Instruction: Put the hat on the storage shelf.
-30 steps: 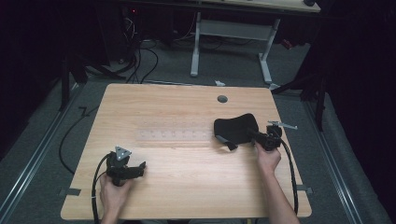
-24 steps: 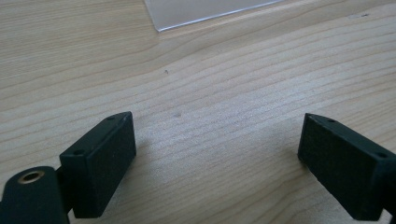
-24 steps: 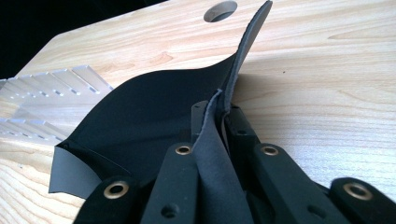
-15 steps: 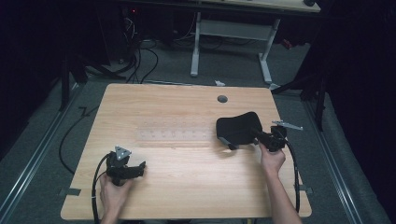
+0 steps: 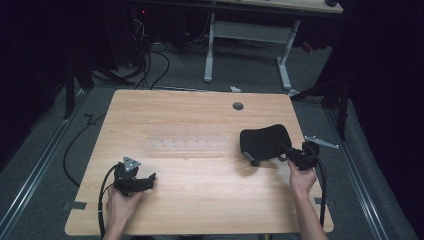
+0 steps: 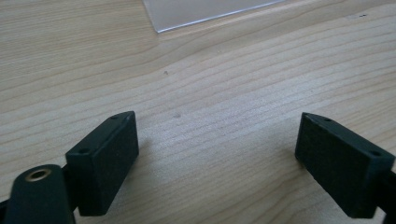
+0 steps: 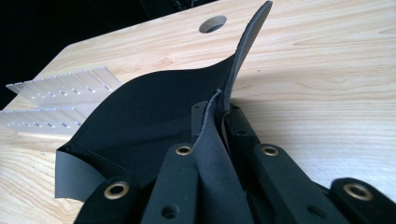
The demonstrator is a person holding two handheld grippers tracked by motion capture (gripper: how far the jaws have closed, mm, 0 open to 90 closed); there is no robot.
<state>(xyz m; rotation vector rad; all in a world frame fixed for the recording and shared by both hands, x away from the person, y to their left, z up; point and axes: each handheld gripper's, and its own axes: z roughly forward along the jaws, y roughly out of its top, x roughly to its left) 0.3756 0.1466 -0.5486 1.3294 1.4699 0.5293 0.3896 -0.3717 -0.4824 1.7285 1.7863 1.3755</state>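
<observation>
High view first: the wooden worktop [image 5: 200, 125] carries a clear plastic sheet with rows of slots [image 5: 187, 145] near its middle, and a black mat [image 5: 264, 141] toward its right side. The mat is lifted and curled, its near right edge pinched in the right claw [image 5: 287, 152], while part of it hangs just over the wood. The right forearm comes up from the bottom edge, hand wrapped around the claw's body, which points left and slightly away across the worktop. The left hand sits near the front left corner, holding the left claw [image 5: 150, 180] low over bare wood and pointing to the right.

Right gripper view shows the claw [image 7: 219, 116] clamped tight on the mat's [image 7: 154, 112] thin edge, the sheet bowing up and away toward the round cable hole [image 7: 212, 23]. The pads are buried in the fold and hard to make out.

Left gripper view shows its claw [image 6: 215, 149] standing wide open with nothing between the pads, only wood grain; a corner of the clear sheet [image 6: 205, 11] is cut off at the top edge.
</observation>
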